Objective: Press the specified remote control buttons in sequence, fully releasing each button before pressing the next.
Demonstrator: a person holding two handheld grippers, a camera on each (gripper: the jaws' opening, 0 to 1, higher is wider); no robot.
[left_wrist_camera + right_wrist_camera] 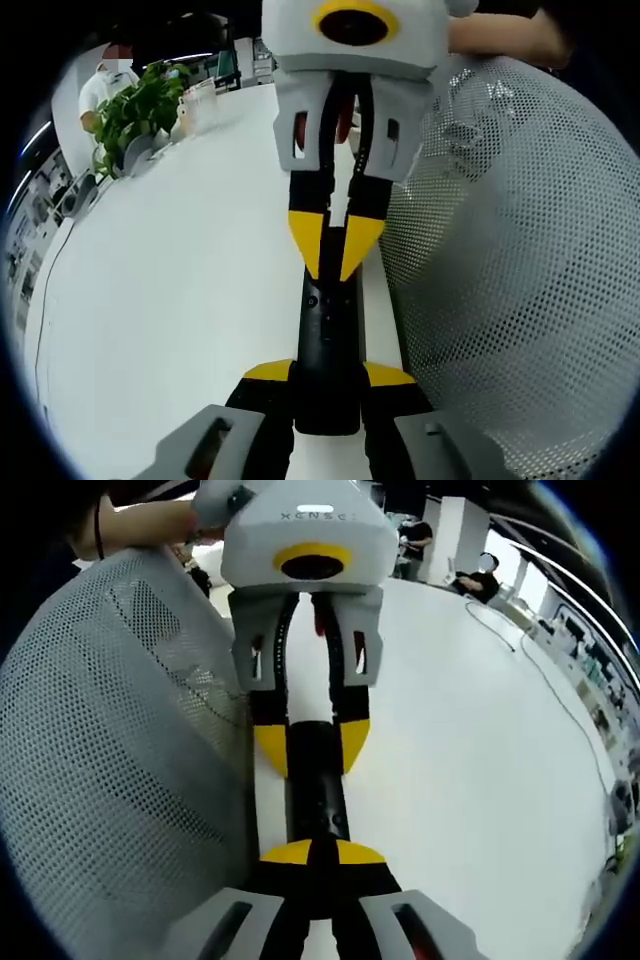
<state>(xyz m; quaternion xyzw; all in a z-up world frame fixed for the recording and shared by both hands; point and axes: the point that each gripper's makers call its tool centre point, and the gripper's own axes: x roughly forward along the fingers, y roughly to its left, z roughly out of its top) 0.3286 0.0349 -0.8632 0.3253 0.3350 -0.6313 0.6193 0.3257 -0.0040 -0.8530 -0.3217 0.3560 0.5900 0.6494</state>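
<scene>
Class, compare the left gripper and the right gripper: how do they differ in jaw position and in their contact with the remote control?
The left gripper's jaws stand apart, one on each side of the black remote control, clamping it; the right gripper's jaws are closed together. The left gripper holds the remote's sides; the right gripper's tips meet its button face. Both have yellow-tipped jaws and grey bodies.

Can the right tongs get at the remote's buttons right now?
Probably yes. The left tongs clamp the remote by its sides, which leaves its top face bare. The right tongs, shut to a point, seem to be already on that face, with nothing in between.
</scene>
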